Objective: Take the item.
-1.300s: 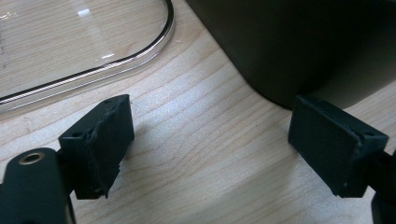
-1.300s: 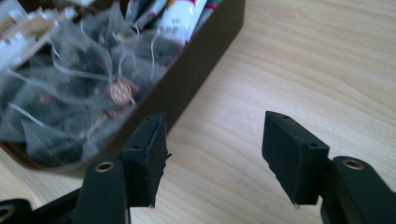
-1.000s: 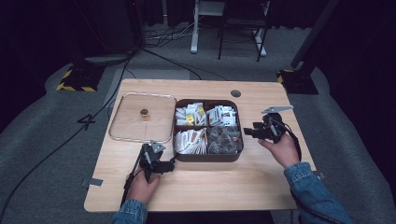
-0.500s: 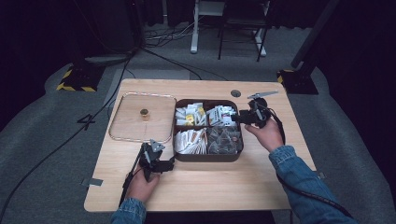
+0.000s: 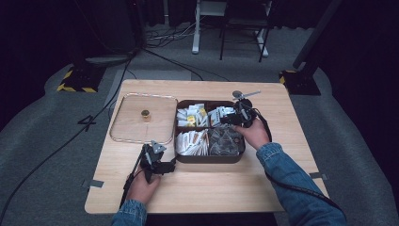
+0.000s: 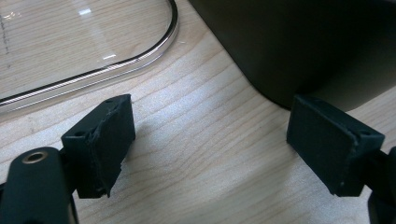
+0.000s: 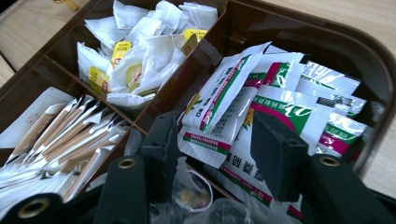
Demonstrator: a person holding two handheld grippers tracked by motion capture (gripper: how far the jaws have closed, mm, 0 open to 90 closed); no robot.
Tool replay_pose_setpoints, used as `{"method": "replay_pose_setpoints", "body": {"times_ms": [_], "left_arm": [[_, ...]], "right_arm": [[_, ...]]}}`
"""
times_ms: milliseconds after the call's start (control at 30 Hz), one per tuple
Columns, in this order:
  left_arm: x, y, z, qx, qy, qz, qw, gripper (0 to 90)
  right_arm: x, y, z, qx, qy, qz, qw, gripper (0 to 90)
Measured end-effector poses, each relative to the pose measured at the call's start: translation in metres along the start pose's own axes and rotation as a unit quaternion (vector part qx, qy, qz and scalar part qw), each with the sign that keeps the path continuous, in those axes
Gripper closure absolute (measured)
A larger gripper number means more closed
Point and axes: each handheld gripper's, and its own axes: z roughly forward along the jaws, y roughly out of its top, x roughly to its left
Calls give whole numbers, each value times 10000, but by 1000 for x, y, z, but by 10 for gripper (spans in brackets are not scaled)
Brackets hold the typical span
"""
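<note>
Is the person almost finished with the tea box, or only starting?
Only starting, it seems. Done: the clear lid is off, lying flat left of the brown box. In hand: the right tool is open over the green-and-white sachets, its jaws either side of one but not closed. The left tool rests open on the table beside the box, holding nothing. Left: nothing has been lifted out yet.

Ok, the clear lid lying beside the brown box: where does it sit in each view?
High view: clear lid lies flat left of the brown box, knob up.
Left gripper view: its curved rim crosses the upper left.
Right gripper view: I cannot pick it out.
Shared landmark: the brown box.
</note>
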Motion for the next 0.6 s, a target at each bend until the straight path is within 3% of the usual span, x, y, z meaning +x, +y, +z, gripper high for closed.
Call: {"method": "replay_pose_setpoints", "body": {"times_ms": [233,600], "left_arm": [[0,0,0,0,0,1,10000,159],[0,0,0,-1,0,-1,10000,159]], "right_arm": [[-5,5,12,152,167,274,9994,610],[5,14,27,204,135,123,9996,648]]}}
